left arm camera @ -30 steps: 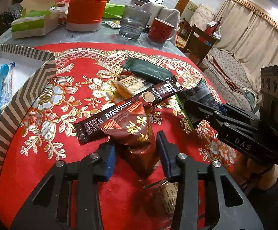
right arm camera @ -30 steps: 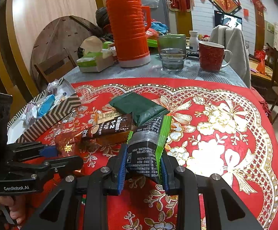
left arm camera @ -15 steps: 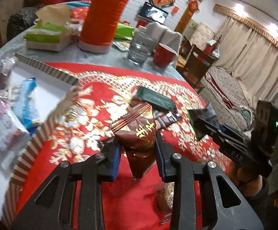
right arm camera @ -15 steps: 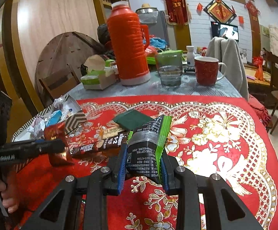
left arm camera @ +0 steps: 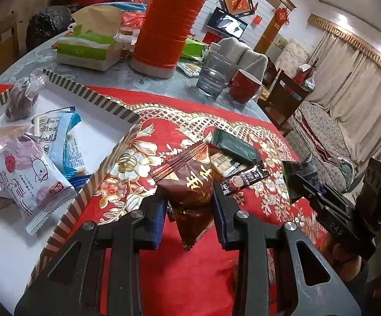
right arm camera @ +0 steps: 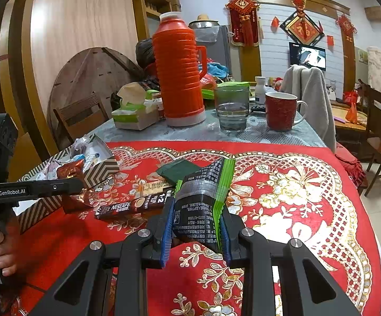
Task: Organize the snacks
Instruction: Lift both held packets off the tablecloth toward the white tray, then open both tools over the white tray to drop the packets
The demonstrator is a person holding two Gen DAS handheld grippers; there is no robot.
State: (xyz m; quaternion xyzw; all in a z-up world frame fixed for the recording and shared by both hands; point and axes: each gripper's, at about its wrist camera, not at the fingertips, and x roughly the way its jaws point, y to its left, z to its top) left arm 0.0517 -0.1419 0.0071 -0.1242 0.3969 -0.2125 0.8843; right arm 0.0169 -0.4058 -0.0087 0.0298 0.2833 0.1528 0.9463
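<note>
Pinching a brown packet, left tongs; right tongs clamp a black-green packet.

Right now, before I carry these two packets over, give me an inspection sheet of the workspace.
Surface: round table under a red floral cloth.
Job's things: striped tray already holding several packets; dark green packet, Nescafe stick and a beige packet lie loose on the cloth.
Clutter: orange thermos, glass, red mug, tissue box.
Grippers: left gripper shut on a brown snack packet; right gripper shut on a black-and-green packet.
Cables: nothing seen.
Surroundings: wooden chairs, curtains, wall decorations.
</note>
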